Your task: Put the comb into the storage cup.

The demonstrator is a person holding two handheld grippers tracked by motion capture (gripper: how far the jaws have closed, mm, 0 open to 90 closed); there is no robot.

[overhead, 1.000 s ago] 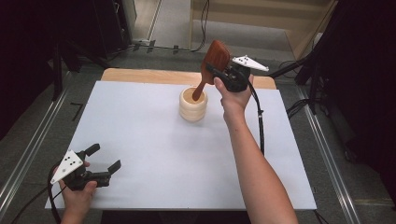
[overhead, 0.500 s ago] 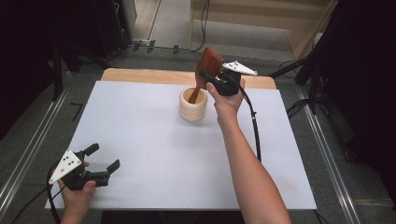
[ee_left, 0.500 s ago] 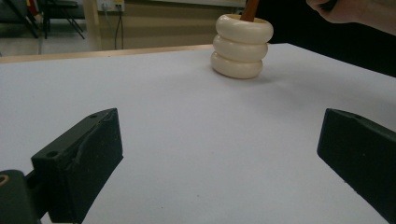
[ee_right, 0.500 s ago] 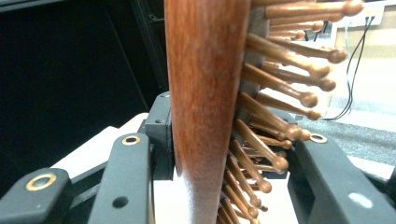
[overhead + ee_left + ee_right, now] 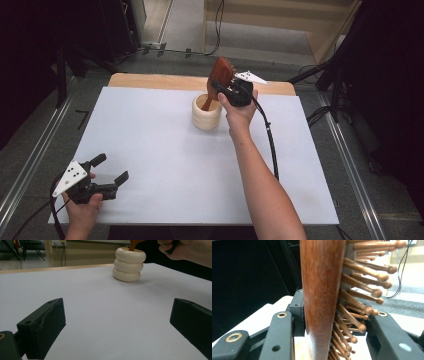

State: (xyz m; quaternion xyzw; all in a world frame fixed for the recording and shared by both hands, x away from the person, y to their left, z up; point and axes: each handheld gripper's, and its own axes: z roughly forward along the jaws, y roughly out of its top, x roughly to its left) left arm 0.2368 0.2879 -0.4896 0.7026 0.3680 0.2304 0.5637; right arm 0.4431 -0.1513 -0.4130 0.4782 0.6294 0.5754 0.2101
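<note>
Right tongs (image 5: pixel 223 89) pinch the brush (image 5: pixel 220 75) by its head, handle down into the cup (image 5: pixel 206 114); left tongs (image 5: pixel 102 175) rest spread.

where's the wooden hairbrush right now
In the high view the wooden hairbrush stands at the far middle of the white table, handle down inside the cream ringed cup, its head clamped in the right tool.

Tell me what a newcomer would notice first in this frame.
Most striking is the wooden hairbrush at the far middle of the white table, clamped in the right tool, its handle dipping into a cream ribbed cup. In the right gripper view its peg bristles stand out. At the near left corner the left tool hangs open above the table, holding nothing.
</note>
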